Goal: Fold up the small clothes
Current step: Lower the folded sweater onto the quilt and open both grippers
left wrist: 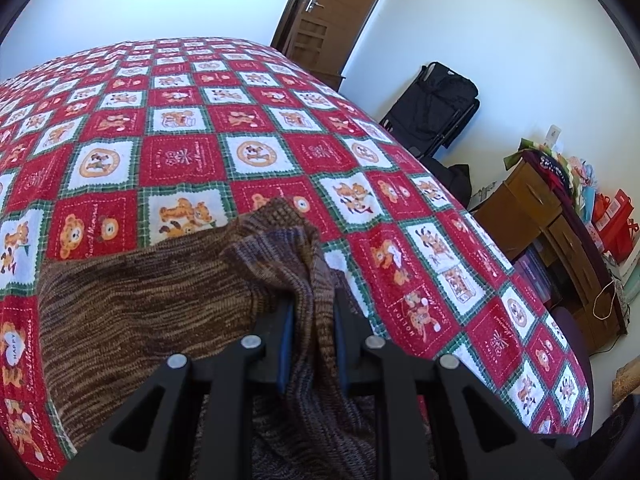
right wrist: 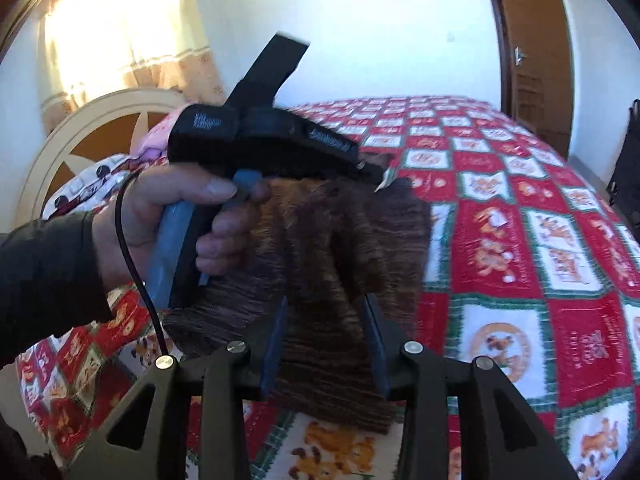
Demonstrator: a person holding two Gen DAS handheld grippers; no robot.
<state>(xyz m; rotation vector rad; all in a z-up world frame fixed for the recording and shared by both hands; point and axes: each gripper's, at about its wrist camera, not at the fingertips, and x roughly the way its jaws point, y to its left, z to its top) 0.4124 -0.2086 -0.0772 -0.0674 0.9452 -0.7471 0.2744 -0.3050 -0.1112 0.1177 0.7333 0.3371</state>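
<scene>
One brown knit garment (left wrist: 132, 312) lies on the bed (left wrist: 280, 128), low and centre in both views. The left gripper (left wrist: 312, 332), angled downward, has its fingers clenched on a raised fold. The left hand (right wrist: 176, 216) grips its handle at centre left. The right gripper (right wrist: 326, 340) hovers above, fingers released.

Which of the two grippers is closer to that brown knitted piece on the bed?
Left. The left gripper is clamped on a raised fold of the brown knit. The right gripper stands open over the knit, its pads clear of the fabric.
</scene>
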